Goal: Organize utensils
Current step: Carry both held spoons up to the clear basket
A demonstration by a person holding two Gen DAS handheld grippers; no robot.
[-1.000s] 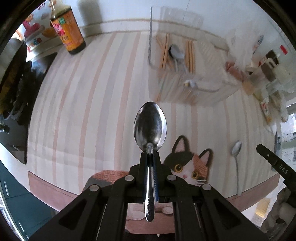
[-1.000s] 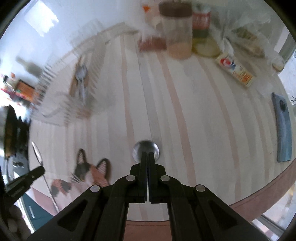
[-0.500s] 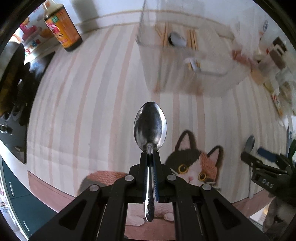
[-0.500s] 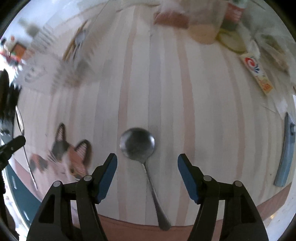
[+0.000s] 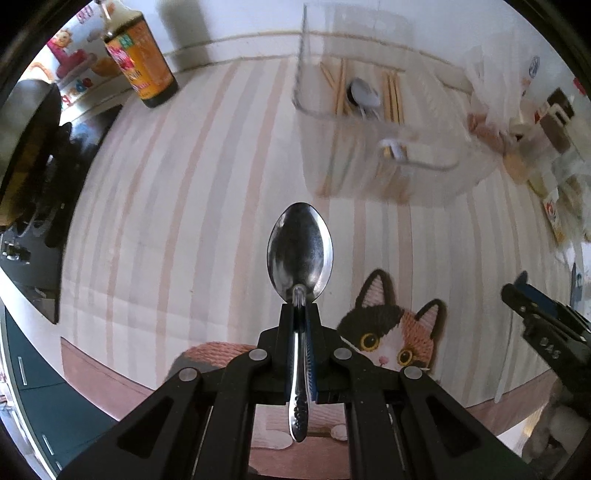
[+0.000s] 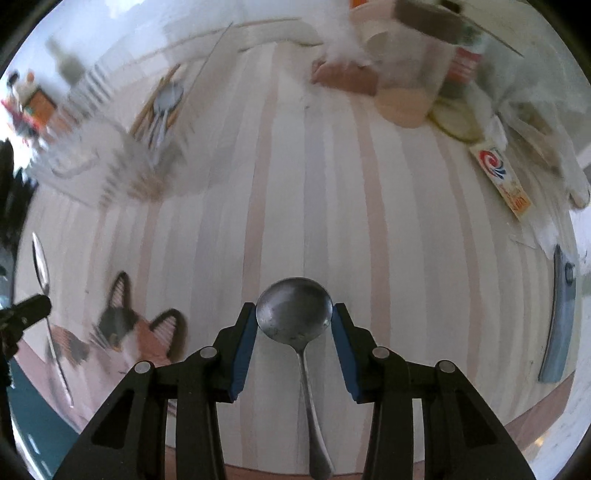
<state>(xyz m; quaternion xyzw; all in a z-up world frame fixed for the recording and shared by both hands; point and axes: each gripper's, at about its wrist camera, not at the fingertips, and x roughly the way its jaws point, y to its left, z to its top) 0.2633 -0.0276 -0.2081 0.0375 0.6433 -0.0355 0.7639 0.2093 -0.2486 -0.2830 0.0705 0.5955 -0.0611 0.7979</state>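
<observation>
The right gripper (image 6: 294, 319) has dropped over the round spoon (image 6: 294, 316) lying on the striped worktop (image 6: 406, 240), its fingers (image 6: 242, 347) just closing in, flanking the bowl without yet pressing it. Left of it, the left gripper (image 5: 300, 309) stays clamped on the oval spoon's (image 5: 300, 251) handle, near the clear utensil rack (image 5: 369, 122).

Three spoons in view: one (image 5: 300, 254) gripped, one (image 6: 294, 316) on the table, one (image 5: 364, 94) in the clear bin (image 5: 424, 177); one sauce bottle (image 5: 138, 62).

Striped tablecloth (image 5: 192, 206) with cat picture (image 5: 391, 332), white wall (image 5: 240, 18)
</observation>
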